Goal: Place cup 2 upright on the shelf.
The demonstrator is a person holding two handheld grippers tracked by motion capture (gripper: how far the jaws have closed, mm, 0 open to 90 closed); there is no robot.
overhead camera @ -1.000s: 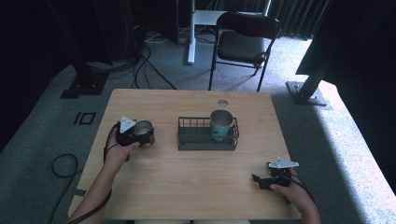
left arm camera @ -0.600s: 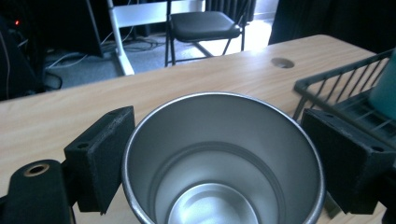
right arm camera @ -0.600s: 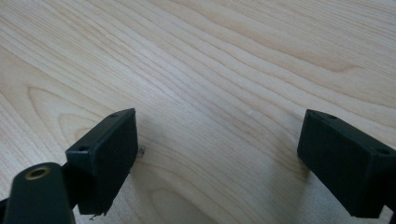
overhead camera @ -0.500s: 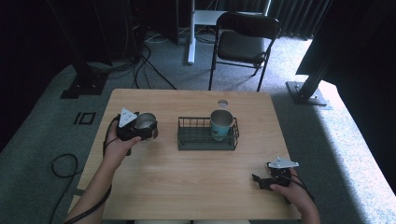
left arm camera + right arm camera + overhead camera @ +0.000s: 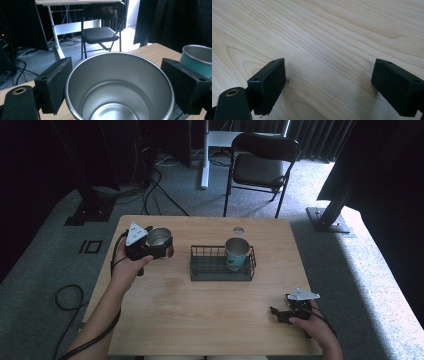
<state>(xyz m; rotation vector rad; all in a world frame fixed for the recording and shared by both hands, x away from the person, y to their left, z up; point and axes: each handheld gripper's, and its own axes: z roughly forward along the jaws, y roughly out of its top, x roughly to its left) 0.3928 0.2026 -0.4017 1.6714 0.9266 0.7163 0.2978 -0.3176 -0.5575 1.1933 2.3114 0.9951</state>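
Observation:
A bare steel cup (image 5: 159,238) sits between the jaws of my left gripper (image 5: 156,246) at the table's left side, and the gripper is shut on it. In the left gripper view the cup (image 5: 120,90) is empty, its mouth facing the camera, with a pad (image 5: 56,85) pressed on each side. A teal cup (image 5: 236,251) stands upright in the right end of a black wire basket (image 5: 200,269) at the table's middle; it also shows past the right jaw (image 5: 197,58). My right gripper (image 5: 281,314) rests open near the front right edge, over bare wood (image 5: 329,75).
The wooden table (image 5: 210,315) has a small round hole (image 5: 238,229) near its far edge. A black folding chair (image 5: 262,167) stands behind the table, with cables (image 5: 150,190) on the carpet to the far left.
My left gripper has carried the steel cup away from the person and a little to the right, toward the basket. The right gripper has stayed put.

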